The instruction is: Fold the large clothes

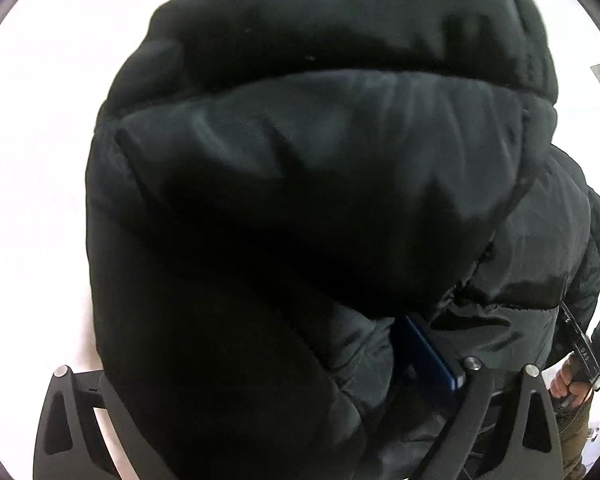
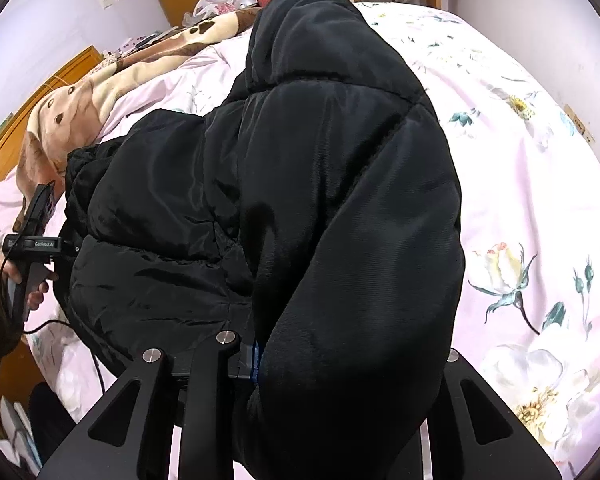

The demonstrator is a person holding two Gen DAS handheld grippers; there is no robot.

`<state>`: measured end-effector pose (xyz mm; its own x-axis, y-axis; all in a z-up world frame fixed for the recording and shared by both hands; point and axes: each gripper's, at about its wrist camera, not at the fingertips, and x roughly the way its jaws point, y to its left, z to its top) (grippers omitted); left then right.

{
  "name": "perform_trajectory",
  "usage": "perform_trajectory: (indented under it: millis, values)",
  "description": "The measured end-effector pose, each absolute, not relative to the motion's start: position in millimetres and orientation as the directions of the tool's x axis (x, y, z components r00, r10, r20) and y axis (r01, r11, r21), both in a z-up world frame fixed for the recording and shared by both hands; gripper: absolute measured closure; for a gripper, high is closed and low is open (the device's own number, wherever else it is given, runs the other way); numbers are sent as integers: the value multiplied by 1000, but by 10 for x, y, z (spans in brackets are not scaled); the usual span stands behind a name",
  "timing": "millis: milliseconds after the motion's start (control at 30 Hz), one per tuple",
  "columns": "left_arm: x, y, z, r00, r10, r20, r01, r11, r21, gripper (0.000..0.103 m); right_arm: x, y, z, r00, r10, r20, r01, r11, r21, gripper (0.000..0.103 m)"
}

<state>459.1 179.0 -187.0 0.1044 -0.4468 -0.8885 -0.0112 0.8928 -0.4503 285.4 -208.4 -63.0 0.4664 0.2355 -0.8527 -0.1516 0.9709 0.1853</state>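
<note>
A large black puffer jacket (image 1: pixel 300 180) lies bunched on the bed and fills the left wrist view. My left gripper (image 1: pixel 260 344) stands wide open over it. A thick padded fold bulges between its fingers, hiding the left one, and only the blue pad (image 1: pixel 432 354) on the right shows. In the right wrist view the jacket (image 2: pixel 320 180) runs from the near edge toward the far side of the bed. My right gripper (image 2: pixel 300 354) is shut on a fold of it, one blue pad (image 2: pixel 255 360) pressing the fabric. A hand (image 2: pixel 32 288) holds the left tool at the jacket's left side.
The bed has a pink floral sheet (image 2: pixel 520 200) with open room to the right of the jacket. A brown bear-print blanket (image 2: pixel 80 112) lies at the far left by a wooden headboard (image 2: pixel 16 136). Bags and boxes (image 2: pixel 220 0) sit beyond the bed.
</note>
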Motion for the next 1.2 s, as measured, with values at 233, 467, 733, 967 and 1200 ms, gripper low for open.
perform_trajectory:
  millis: [233, 467, 733, 967, 1200]
  values:
    - [4555, 1826, -1679, 83, -448, -890, 55, 894, -445, 20, 2803, -2160, -644, 453, 250, -856, -164, 967, 196, 74]
    - [4485, 2131, -1775, 99, -491, -866, 31, 871, -490, 18, 2764, -2146, -630, 454, 257, -853, -181, 964, 195, 74]
    - [4508, 1844, -1879, 67, -441, -895, 2, 897, -442, 0, 2801, -2215, -680, 445, 255, -858, -163, 966, 203, 73]
    - [4130, 1794, -1746, 103, -483, -870, -29, 872, -488, 12, 2823, -2240, -767, 442, 245, -863, -125, 969, 211, 73]
    - [3884, 1745, -1514, 112, -428, -897, 57, 904, -424, 50, 2800, -2240, -736, 442, 246, -863, -124, 969, 212, 73]
